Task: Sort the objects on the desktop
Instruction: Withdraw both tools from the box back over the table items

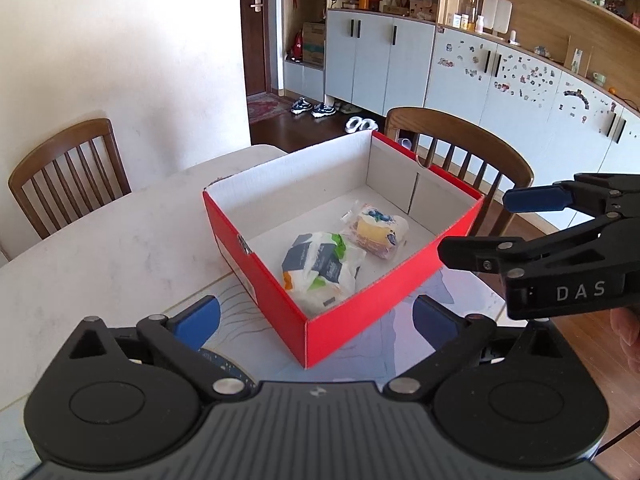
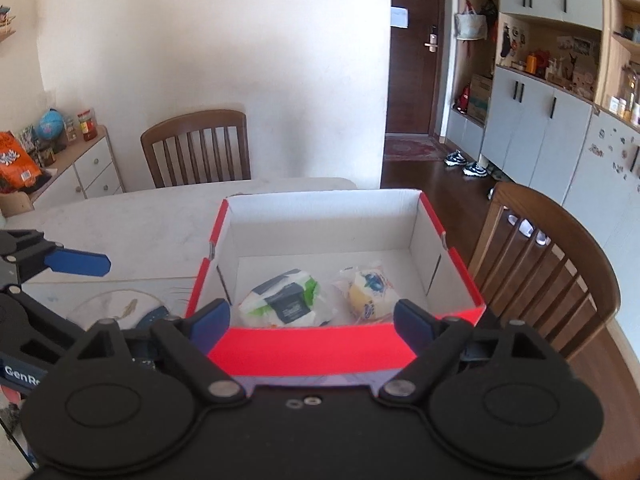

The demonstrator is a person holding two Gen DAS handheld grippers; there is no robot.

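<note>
Both cameras look forward and downward along their own fingers, close over the table (image 1: 120,232). The left wrist view faces the red box (image 1: 360,312) corner-on from its left; the right wrist view meets it square-on (nearer still). They share the box, its two packets, chairs and doorway.

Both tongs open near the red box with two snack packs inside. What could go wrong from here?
1. The red box sits near the table's right edge, beside the chair; a nudge from the right tongs, which frame its near wall, might push it off.
2. The left tongs and right tongs are close together and may collide.
3. The two snack packs touch, so grabbing one could drag the other.
</note>
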